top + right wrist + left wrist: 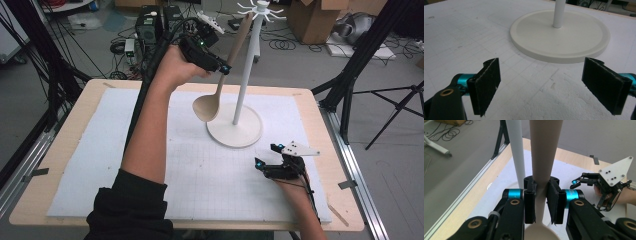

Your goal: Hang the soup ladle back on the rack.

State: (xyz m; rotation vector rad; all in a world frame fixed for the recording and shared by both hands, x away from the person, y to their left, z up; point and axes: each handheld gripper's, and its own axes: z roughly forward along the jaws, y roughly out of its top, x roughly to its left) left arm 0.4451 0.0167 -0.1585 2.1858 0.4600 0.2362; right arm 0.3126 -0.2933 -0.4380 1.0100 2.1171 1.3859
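Gripping a beige wooden spoon (227, 75) by its handle, the left gripper (223, 68) is holding it tilted above the far half of the desk (65, 150), bowl end down and hanging over the white grid mat (125, 150), w/ the handle's upper end leaning toward the top of a white hook stand (247, 75). Seen in the left gripper view, the jaws are pinching the handle (541, 170) from both sides just above the bowl (541, 232), pads pressed flat on the wood, while the stand's pole (517, 150) is rising right behind, just beside the handle; whether the two are touching can't be told. The stand's round base (235, 131) is sitting on the mat near desk centre, and the ring of hooks (262, 11) at its top is fanning out next to the handle tip. The right gripper (267, 156) is resting low on the mat at the near right, close to the base but apart from it, w/ its grey three-cornered plate (300, 149) pointing right. In the right gripper view its jaws are standing wide apart w/ nothing between them, black pads (486, 85) facing each other over bare mat, and the base (560, 40) and lower pole are lying straight ahead. A person's left forearm (150, 135), in a dark rolled sleeve, is stretching diagonally across the mat up to the raised gripper. Beyond the desk, cables, boxes and tripod legs are cluttering the grey floor (300, 65).
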